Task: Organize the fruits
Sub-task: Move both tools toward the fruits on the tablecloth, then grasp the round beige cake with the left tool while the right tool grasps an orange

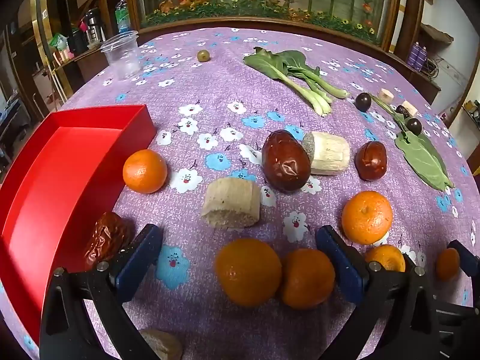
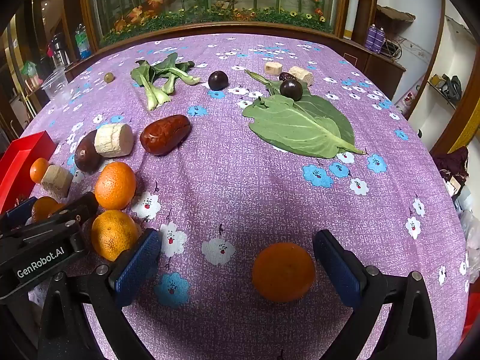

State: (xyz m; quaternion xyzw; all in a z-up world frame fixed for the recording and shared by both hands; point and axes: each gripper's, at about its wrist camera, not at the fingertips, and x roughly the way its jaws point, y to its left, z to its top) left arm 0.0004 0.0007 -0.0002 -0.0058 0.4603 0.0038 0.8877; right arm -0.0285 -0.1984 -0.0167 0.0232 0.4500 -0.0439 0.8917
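My left gripper (image 1: 240,258) is open above the purple tablecloth, with two tangerines (image 1: 248,271) lying between its fingers, untouched. A red tray (image 1: 75,162) stands at its left, with a tangerine (image 1: 145,171) and a wrinkled red date (image 1: 105,237) beside it. Another tangerine (image 1: 366,216) lies to the right. My right gripper (image 2: 237,262) is open, with a tangerine (image 2: 283,271) on the cloth close to its right finger. Two more tangerines (image 2: 115,184) lie at its left. Red dates (image 2: 165,138) and dark plums (image 2: 218,80) lie farther back.
Cut white root pieces (image 1: 231,202), bok choy (image 1: 300,78), a large green leaf (image 2: 300,124), a small green fruit (image 1: 203,55) and a clear plastic cup (image 1: 121,54) are on the table. A wooden-framed glass panel stands behind the far edge. The left gripper shows in the right wrist view (image 2: 39,240).
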